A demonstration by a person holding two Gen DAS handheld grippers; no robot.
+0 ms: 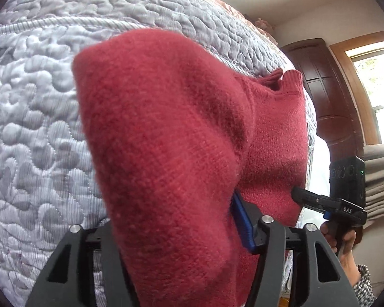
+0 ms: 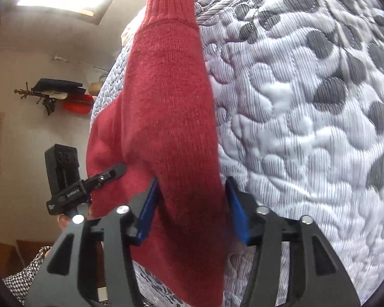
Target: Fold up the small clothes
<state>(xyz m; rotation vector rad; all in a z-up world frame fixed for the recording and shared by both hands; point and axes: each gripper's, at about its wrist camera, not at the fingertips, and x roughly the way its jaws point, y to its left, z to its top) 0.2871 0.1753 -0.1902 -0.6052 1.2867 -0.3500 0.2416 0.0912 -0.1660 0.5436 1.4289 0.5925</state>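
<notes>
Red sweater (image 2: 166,117) between right tool (image 2: 192,209) fingers, over quilted bedspread (image 2: 307,128).

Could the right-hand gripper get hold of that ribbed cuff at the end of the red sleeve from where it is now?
Probably not at once. The right gripper is already occupied, with the red sweater hanging between its fingers, while the ribbed cuff lies at the sleeve's far end on the quilted bedspread. Nothing else blocks it.

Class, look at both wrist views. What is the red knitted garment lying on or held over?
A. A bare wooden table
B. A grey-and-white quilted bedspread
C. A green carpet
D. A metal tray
B: in both views the red knitted garment lies over a grey-and-white quilted bedspread, whose stitched puffed pattern fills the background behind it.
</notes>
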